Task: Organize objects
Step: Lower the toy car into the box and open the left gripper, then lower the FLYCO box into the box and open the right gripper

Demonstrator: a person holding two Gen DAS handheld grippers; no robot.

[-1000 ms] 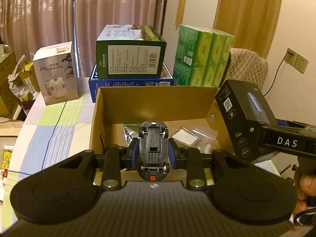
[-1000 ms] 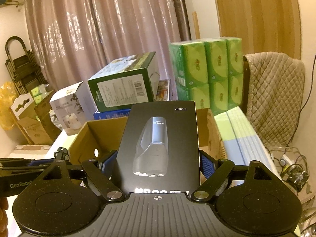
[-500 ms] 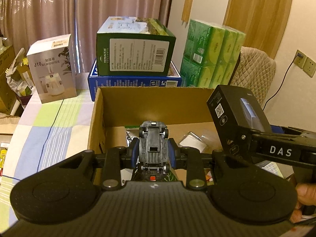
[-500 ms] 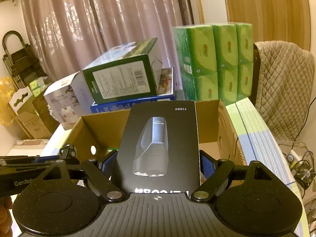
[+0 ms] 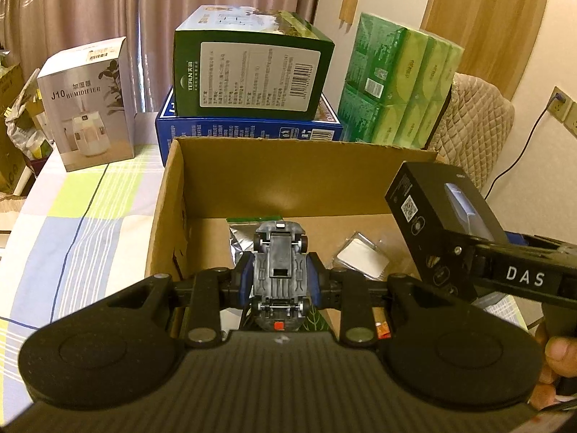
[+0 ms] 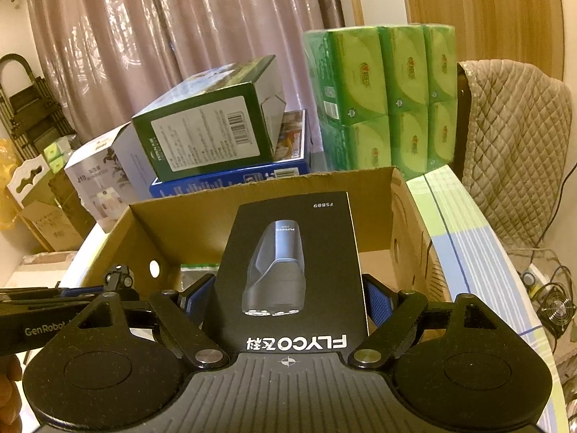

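My left gripper (image 5: 279,281) is shut on a grey toy car (image 5: 279,270), held belly-up over the near edge of an open cardboard box (image 5: 299,180). My right gripper (image 6: 288,297) is shut on a black FLYCO shaver box (image 6: 288,274), held over the same cardboard box (image 6: 259,209). In the left wrist view the shaver box (image 5: 440,223) hangs above the box's right side. Inside lie a silver foil packet (image 5: 239,238) and a small clear packet (image 5: 362,258).
Behind the cardboard box a green carton (image 5: 252,68) lies on a blue carton (image 5: 249,130), with green tissue packs (image 5: 400,86) to the right. A white humidifier box (image 5: 88,104) stands at the left on the checked tablecloth (image 5: 79,223). A quilted chair (image 6: 512,144) is at the right.
Both grippers have moved forward and lower over the cardboard box, each still holding its object. The box and the cartons behind it look nearer.
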